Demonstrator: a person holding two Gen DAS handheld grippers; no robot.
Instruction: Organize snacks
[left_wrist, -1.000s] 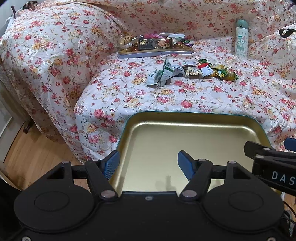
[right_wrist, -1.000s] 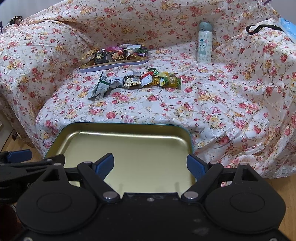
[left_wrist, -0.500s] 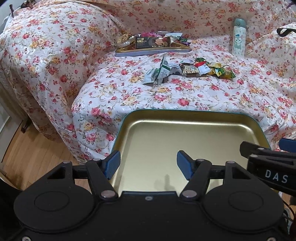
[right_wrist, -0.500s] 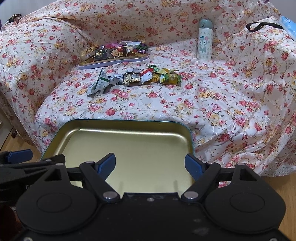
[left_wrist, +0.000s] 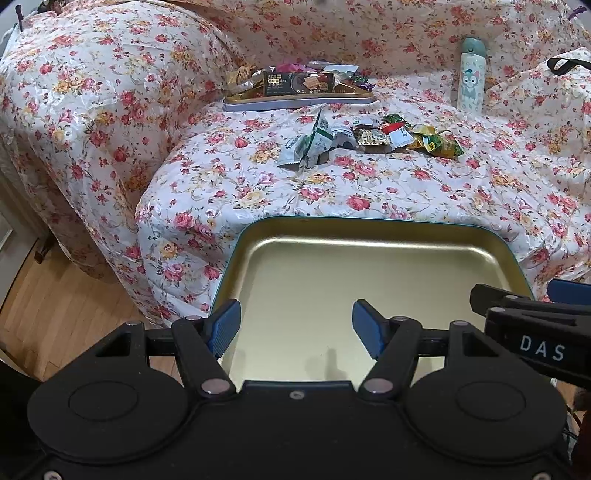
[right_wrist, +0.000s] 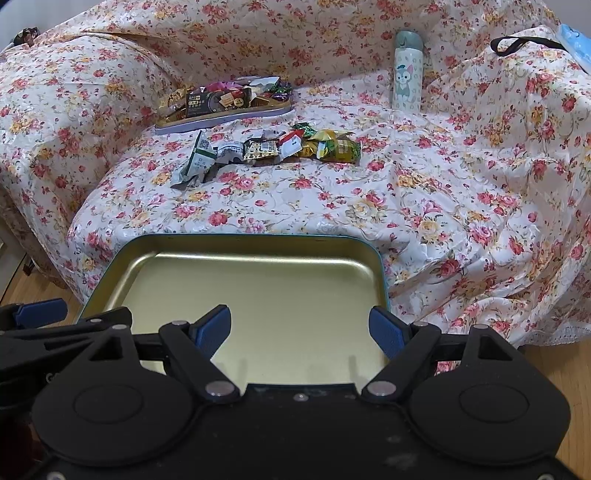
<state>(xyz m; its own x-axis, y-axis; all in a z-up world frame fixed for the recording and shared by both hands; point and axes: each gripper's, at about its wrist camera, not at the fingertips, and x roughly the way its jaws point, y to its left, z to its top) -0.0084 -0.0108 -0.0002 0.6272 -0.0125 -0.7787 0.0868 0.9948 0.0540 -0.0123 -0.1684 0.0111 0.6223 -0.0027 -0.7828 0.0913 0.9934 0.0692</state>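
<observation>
Since both claws hang over one tin, the scene reads as follows.
Empty tin: a gold-lined tin (left_wrist: 373, 280) with a teal rim sits at the near edge of the flowered sofa cover (left_wrist: 229, 173), nothing in it; likely placed there as the receiving container, close to the person.
Left gripper (left_wrist: 295, 326): blue pads spread wide apart, gripping nothing, poised above the tin's near left part; one pad sits by the left rim.
Right gripper (right_wrist: 301, 330): jaws likewise spread, empty, above the same tin (right_wrist: 258, 280), its right pad close to the right rim. Whether either pad touches the metal cannot be told.
Loose snacks: a row of wrapped snacks (left_wrist: 369, 140) lies on the cushion well beyond the tin, green-and-white packets to the left, yellow-green ones to the right; also seen from the right wrist (right_wrist: 269, 151).
Filled tray: a second tray (left_wrist: 299, 99) at the far back, already piled with packets, just behind the loose row.
Bottle: a pale cartoon bottle (left_wrist: 471, 77) stands upright far right, apart from the snacks.
Judged stage: early, since the near tin holds nothing; either claw would need to reach forward over the far rim.
</observation>
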